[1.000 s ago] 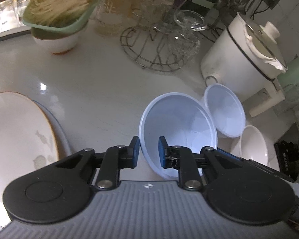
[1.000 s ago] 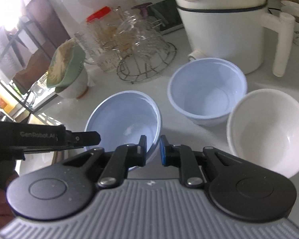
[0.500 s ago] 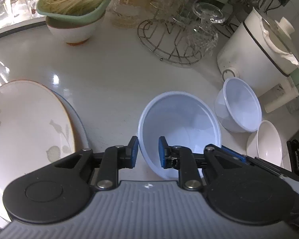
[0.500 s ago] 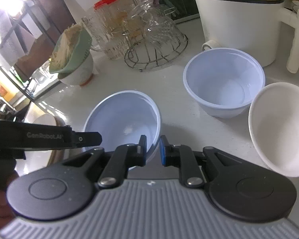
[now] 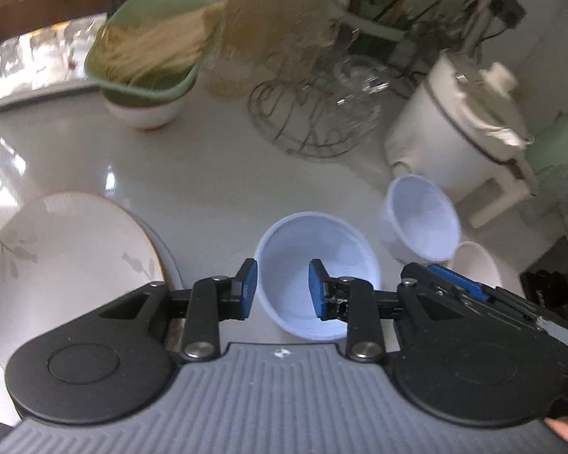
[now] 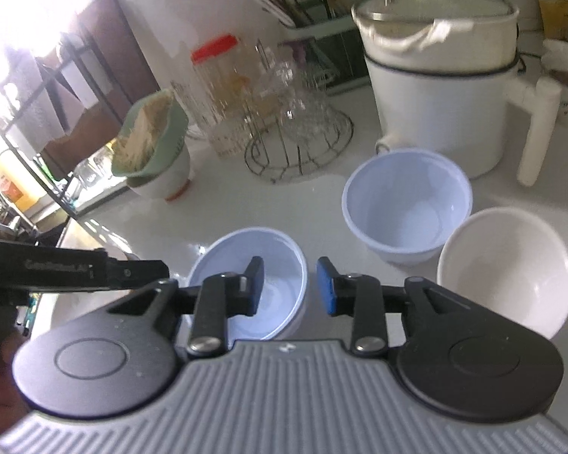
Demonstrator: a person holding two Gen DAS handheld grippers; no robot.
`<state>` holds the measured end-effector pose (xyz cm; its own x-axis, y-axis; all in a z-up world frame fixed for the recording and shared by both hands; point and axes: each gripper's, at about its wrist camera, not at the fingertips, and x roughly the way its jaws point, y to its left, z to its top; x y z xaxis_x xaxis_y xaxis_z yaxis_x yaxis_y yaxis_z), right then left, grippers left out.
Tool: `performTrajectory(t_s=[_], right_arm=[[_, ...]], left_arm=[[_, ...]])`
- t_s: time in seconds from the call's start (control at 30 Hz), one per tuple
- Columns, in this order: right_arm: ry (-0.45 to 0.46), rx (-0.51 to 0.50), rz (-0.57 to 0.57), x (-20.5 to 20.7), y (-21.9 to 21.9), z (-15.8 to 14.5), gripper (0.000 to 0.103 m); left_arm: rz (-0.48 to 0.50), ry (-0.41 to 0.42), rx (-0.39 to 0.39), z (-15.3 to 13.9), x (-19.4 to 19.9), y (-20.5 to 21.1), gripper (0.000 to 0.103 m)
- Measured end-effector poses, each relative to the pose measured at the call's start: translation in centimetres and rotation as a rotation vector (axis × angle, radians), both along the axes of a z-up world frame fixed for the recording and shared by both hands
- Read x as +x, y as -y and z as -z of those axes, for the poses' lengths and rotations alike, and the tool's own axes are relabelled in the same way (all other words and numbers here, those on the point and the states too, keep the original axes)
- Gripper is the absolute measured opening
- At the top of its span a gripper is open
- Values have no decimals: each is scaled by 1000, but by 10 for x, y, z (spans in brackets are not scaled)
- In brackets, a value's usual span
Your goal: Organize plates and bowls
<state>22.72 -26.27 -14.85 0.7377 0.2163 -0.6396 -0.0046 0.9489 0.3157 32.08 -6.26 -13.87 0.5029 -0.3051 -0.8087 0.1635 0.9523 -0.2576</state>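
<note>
The left tongs [image 5: 282,289] stand with their jaws opening, the blue pads [image 5: 250,287] apart; the near rim of a pale blue bowl [image 5: 316,276] lies between them, and neither pad presses on it; the right tongs [image 6: 289,287] likewise have their jaws opening, and the right-hand rim of that same bowl [image 6: 280,261] sits in the gap with no pad clamped on it. The bowl rests upright on the white counter [image 5: 193,174], near the middle of the scene; both tongs reach it from opposite sides, the left one showing as a black bar [image 6: 75,272] at the left edge of the right wrist view.

To the right and a little farther stands a second pale blue bowl [image 6: 407,208], deeper, just beside a white bowl [image 6: 507,272] that is nearer and at the right; whether these two touch I cannot tell. Behind them is a white pot [image 6: 439,87] with a lid and a long handle.

At the near left lies a white plate [image 5: 64,265] with a leaf print, resting on another plate whose grey edge [image 5: 170,261] shows under it on the right side. Far left, a green dish of pale noodles [image 5: 151,49] sits tilted on a white bowl [image 5: 144,109]; right of it are a jar with a red lid [image 6: 216,49] and a wire rack [image 6: 299,151] with glassware, all somewhat blurred.
</note>
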Motion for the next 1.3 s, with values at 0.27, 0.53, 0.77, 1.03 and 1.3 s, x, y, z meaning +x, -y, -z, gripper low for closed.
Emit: performTrajectory(t_s=[0.27, 0.53, 0.77, 1.03, 1.3], right_arm=[[85, -6, 8, -26, 19, -49, 35], [202, -26, 18, -48, 35, -100, 35], [246, -81, 52, -72, 47, -114, 35], [198, -102, 91, -90, 57, -100, 35], [157, -130, 125, -93, 65, -84, 35]], left_arm=[[38, 100, -12, -53, -5, 11, 34], [127, 179, -64, -99, -22, 25, 34], [165, 172, -72, -100, -43, 29, 34], [184, 151, -68, -85, -57, 36, 34], [236, 129, -56, -62, -47, 59, 39]])
